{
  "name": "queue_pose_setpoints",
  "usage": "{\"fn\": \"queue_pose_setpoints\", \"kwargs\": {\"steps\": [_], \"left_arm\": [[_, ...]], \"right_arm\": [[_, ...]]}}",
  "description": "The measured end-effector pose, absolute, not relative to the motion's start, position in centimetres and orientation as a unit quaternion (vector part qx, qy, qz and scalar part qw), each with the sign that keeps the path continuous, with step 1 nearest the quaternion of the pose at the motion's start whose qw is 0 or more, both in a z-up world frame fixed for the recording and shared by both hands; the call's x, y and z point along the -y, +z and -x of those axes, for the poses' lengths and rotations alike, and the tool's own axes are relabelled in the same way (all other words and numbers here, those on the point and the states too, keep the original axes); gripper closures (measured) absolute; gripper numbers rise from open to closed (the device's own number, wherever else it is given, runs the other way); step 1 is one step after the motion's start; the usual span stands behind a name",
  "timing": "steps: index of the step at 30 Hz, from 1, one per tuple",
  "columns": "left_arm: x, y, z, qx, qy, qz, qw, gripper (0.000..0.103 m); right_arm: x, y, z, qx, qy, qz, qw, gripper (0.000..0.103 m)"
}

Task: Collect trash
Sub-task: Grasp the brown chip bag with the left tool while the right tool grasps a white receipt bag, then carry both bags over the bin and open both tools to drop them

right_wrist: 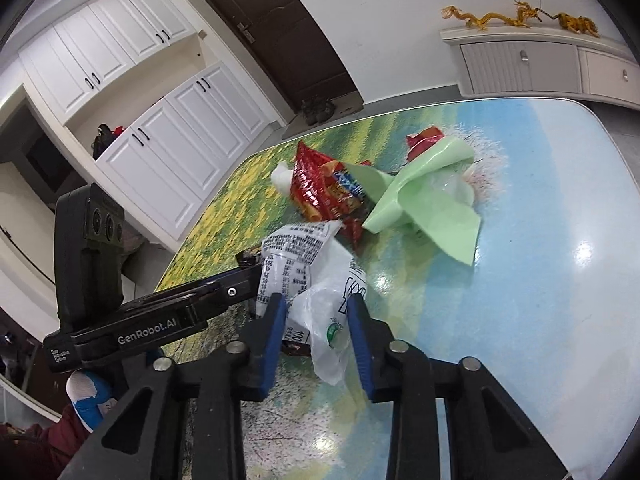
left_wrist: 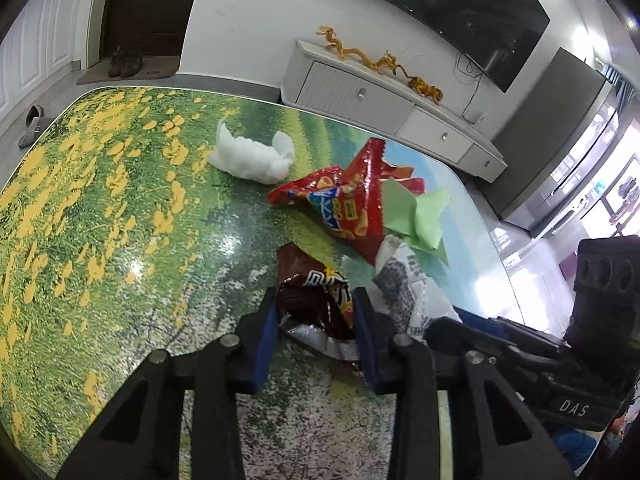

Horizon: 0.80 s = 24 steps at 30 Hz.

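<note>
Trash lies on a table with a flower-field print (left_wrist: 100,200). My left gripper (left_wrist: 316,312) is open, its blue pads on either side of a brown snack wrapper (left_wrist: 316,292). My right gripper (right_wrist: 318,316) is open around a clear and white printed plastic bag (right_wrist: 316,280), which also shows in the left wrist view (left_wrist: 404,288). Further off lie a red snack bag (left_wrist: 344,200) (right_wrist: 324,188), a crumpled green paper (left_wrist: 420,216) (right_wrist: 424,200) and a white tissue wad (left_wrist: 252,156) (right_wrist: 282,178).
A white TV cabinet (left_wrist: 384,108) with yellow dragon figures (left_wrist: 380,60) stands beyond the table's far edge, under a wall TV (left_wrist: 460,8). White cupboards (right_wrist: 132,92) and a dark door (right_wrist: 280,28) are at the left. The table's right edge (right_wrist: 624,184) is near.
</note>
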State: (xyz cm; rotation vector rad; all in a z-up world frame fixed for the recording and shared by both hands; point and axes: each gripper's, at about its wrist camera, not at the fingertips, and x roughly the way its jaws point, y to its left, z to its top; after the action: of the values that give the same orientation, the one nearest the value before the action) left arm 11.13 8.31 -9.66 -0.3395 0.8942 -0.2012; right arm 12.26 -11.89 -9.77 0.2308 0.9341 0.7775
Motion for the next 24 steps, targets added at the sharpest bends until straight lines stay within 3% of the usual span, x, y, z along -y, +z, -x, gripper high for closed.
{"fn": "queue_pose_setpoints", "kwargs": {"steps": [6,24], "left_arm": [[-8.0,-9.0,-9.0,-0.423,-0.099,0.160,0.886,0.076],[-5.9,-1.4,-1.3,-0.367,-0.128,0.130,0.912,0.076]], "right_arm": [[12.6,-8.6,-10.3,-0.426,0.363,-0.114,0.821,0.082],[19.6,-2.8,-2.0,-0.351,0.293,-0.153,0.876,0.082]]}}
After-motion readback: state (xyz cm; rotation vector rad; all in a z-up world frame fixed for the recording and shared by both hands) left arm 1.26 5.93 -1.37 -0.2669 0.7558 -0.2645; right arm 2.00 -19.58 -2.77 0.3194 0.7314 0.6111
